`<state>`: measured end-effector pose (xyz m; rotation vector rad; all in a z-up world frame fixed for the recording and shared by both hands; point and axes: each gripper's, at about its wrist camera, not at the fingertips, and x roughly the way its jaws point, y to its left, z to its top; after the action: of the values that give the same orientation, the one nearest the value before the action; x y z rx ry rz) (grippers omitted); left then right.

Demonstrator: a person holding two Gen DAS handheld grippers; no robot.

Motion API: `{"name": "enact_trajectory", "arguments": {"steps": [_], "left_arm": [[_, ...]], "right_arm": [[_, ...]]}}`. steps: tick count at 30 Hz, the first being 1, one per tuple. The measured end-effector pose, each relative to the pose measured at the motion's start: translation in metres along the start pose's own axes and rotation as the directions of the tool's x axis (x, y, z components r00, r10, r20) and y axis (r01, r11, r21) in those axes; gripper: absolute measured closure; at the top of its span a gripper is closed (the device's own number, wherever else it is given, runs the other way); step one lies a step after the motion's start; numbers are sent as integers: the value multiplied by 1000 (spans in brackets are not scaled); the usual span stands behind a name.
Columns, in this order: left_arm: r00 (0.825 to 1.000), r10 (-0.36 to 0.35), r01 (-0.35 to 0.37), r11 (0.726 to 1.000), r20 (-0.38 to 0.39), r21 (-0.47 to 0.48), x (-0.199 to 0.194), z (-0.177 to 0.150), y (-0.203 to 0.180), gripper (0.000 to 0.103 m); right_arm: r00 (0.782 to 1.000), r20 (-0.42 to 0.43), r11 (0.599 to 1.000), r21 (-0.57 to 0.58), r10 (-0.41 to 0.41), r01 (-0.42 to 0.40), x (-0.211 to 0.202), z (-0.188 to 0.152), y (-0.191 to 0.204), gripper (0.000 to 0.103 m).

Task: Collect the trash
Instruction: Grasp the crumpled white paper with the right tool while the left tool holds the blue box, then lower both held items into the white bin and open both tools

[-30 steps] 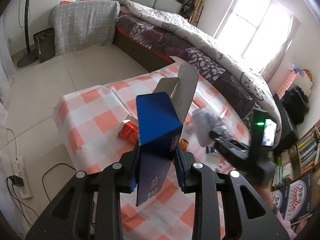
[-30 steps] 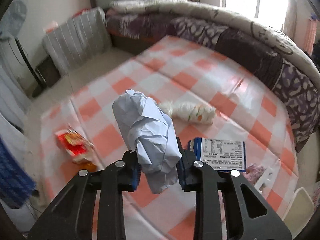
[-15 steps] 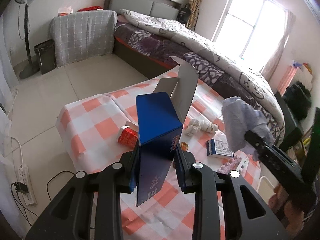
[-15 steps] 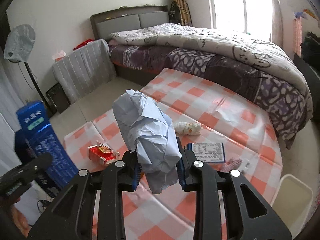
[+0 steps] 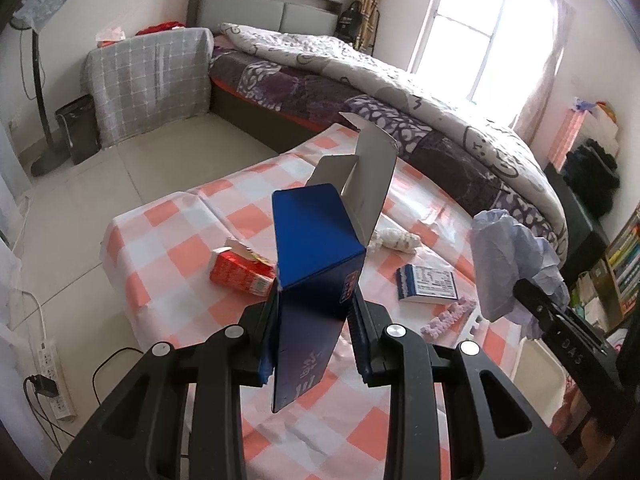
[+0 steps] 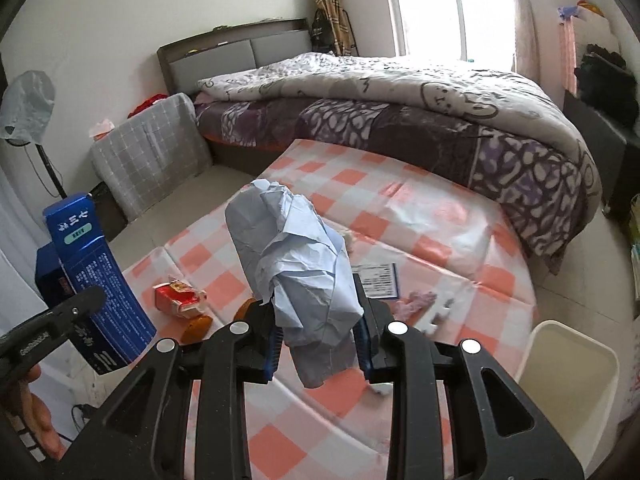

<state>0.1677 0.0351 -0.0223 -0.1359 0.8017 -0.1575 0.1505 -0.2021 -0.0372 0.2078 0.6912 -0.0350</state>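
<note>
The left gripper pinches a tall blue carton with open top flaps between its fingers, held above the checked surface. The right gripper has its fingers clamped on a crumpled pale-blue paper wad, also in the air. A red packet, a small printed box and a white wad lie on the surface, with a cream bin beside it
</note>
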Motion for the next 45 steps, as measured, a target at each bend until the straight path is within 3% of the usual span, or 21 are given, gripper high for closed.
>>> {"name": "enact_trajectory", "arguments": {"steps": [14,24,28,29,32,40,45], "left_arm": [[998,-64,66,990,-16,127,13,-18,-69,72],[993,-104,113,974,-54,199,30,-34,-112,72],[985,-149,164,962,-81,218,34,-41,-134,72],[982,-165,181,958,-92,223,36,-45,-141,72],[970,-207,233,941,-129,244,40,-55,-164,72],[933,-281,342,886,-224,313,45,-90,-223,72],[904,-316,402,856,-287,325,48,-111,-255,72]], "right_arm": [[996,2,988,125,-87,86,-41,-2,-81,74],[968,-147,941,245,-202,234,-56,-21,-161,71],[946,-222,916,276,-235,292,-59,-33,-189,57],[941,-231,906,290,-247,309,-62,-36,-196,47],[934,-216,877,333,-286,346,-76,-41,-216,28],[908,-140,807,420,-395,416,-107,-42,-255,13],[894,-103,772,468,-436,431,-121,-40,-270,12]]}}
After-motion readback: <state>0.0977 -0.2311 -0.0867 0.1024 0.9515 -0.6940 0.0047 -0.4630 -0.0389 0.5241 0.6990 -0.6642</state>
